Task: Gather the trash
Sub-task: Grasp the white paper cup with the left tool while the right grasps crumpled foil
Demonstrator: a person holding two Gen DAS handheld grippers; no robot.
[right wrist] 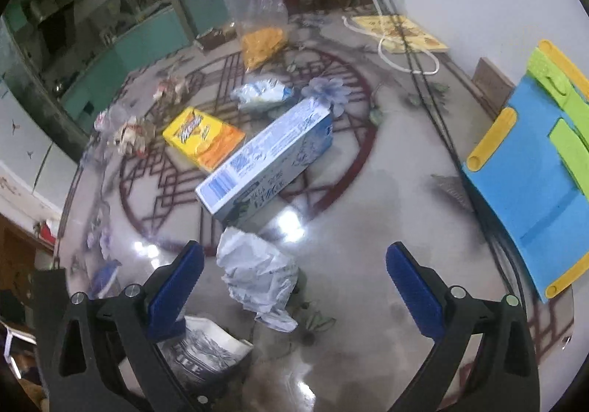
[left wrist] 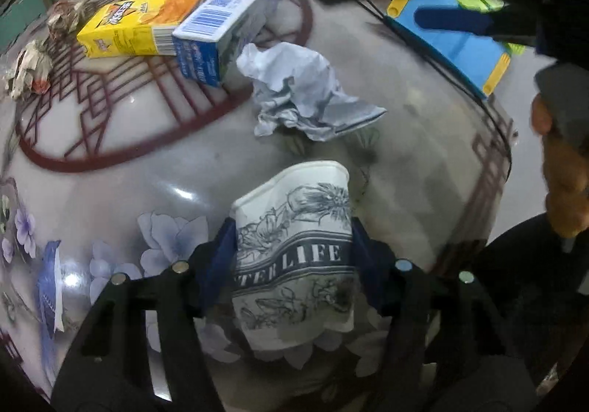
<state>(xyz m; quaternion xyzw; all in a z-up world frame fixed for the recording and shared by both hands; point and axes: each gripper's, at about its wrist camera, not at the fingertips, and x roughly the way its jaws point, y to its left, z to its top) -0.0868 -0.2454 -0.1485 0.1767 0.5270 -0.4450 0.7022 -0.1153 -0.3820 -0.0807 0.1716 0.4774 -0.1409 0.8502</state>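
Left gripper (left wrist: 292, 250) clamped across a squashed paper cup (left wrist: 294, 246), pads on both sides, ready for lifting as trash. Right gripper (right wrist: 294, 298) spread wide, empty, with crumpled paper (right wrist: 257, 275) between the jaws: likely next.

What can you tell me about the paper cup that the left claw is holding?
The paper cup is white with a dark floral print and a banner whose visible letters read "TER LIFE". Its wall looks crushed and its rolled rim is bent out of round. It lies tilted between the blue pads of the left claw, which press its two sides, mouth pointing away from the camera. It is over the glossy flowered table, near the crumpled paper. Whether it touches the table is unclear.
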